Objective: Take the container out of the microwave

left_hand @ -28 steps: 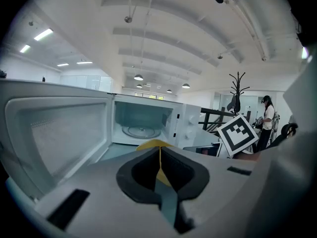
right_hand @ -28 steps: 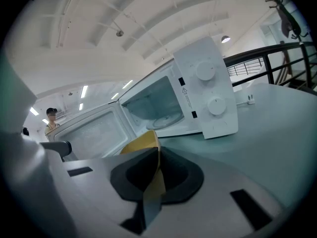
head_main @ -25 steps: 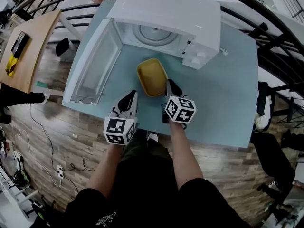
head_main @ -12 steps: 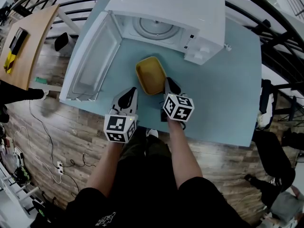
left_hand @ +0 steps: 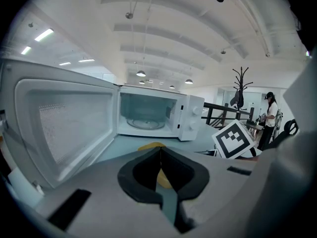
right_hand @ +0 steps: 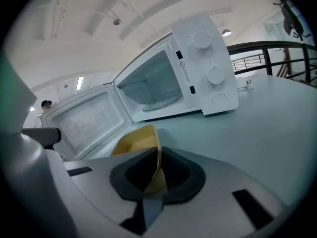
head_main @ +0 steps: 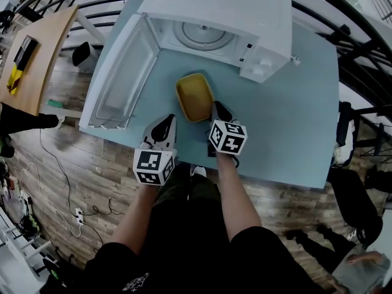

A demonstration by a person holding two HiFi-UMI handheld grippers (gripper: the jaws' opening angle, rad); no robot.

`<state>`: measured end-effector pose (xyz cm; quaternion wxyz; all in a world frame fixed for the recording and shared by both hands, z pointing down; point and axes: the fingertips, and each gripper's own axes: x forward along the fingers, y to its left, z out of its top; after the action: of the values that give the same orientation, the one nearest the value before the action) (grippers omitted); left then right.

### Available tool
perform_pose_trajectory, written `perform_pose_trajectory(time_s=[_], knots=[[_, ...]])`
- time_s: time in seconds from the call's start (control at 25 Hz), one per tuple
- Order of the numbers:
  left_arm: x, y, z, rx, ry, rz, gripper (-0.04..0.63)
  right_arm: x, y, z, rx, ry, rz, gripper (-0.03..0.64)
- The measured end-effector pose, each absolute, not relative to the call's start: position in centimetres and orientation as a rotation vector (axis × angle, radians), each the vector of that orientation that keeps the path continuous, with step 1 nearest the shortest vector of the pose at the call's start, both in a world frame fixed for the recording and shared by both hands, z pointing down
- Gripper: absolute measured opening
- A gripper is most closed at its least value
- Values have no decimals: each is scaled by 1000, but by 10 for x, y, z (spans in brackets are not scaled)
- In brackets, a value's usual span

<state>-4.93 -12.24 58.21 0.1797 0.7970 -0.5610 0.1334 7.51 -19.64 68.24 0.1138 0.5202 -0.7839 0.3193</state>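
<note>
Yellow container (head_main: 195, 97) (upright, uncovered) before open microwave (head_main: 215, 10).

Both bare forearms (head_main: 236, 198) reach forward, side by side. The left hand-held gripper (head_main: 166, 124) has its jaws pressed together, empty; the right hand-held gripper (head_main: 218, 109) pinches the rim of a yellow rectangular plastic container (head_main: 195, 97).
</note>
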Motion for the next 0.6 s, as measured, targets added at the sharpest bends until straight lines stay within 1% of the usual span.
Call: perform_pose_trajectory(time_s=[0.04, 0.08, 0.16, 0.28, 0.6], knots=[[-50, -121, 580, 2255, -1588, 378, 8, 74, -194, 683, 1512, -2303, 931, 20], [-50, -120, 577, 2259, -1591, 378, 8, 73, -192, 682, 1496, -2311, 926, 33], [-51, -118, 570, 2269, -1596, 381, 8, 72, -190, 678, 1477, -2326, 905, 79], [-52, -113, 560, 2284, -1603, 385, 8, 77, -187, 666, 1481, -2339, 868, 116], [-53, -89, 531, 2306, -1612, 368, 8, 98, -161, 607, 1503, -2414, 772, 126]])
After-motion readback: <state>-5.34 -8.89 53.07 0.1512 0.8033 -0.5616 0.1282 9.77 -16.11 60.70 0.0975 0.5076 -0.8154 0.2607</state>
